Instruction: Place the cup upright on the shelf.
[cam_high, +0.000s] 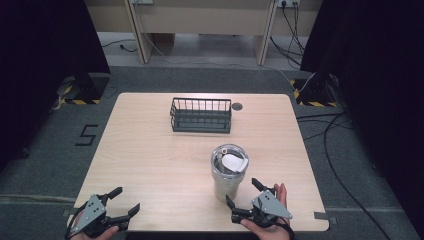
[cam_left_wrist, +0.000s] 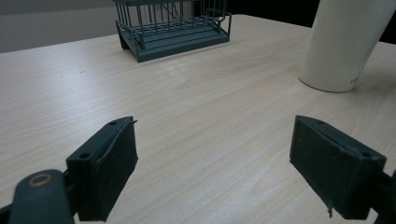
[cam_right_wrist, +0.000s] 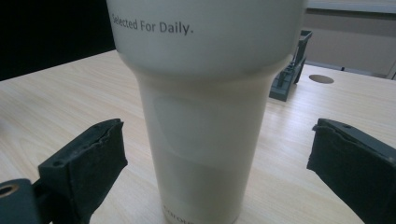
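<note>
Your right gripper (cam_high: 246, 196) sat at the near edge of the table (cam_high: 150, 165), jaws spread wide and holding nothing, aimed at the cup (cam_high: 228, 172) standing upright just beyond them. In the right gripper view the cup (cam_right_wrist: 205, 140) rose between the two jaws, untouched by either. You looked to be lining up a grasp; the next move called for easing forward until the jaws flanked its narrow lower body, then closing squarely. Your left gripper (cam_high: 121, 201) waited at the near left corner, jaws also apart and empty. Bare wood lay open between you and the wire basket (cam_high: 201, 115) farther back, well apart from the cup.
</note>
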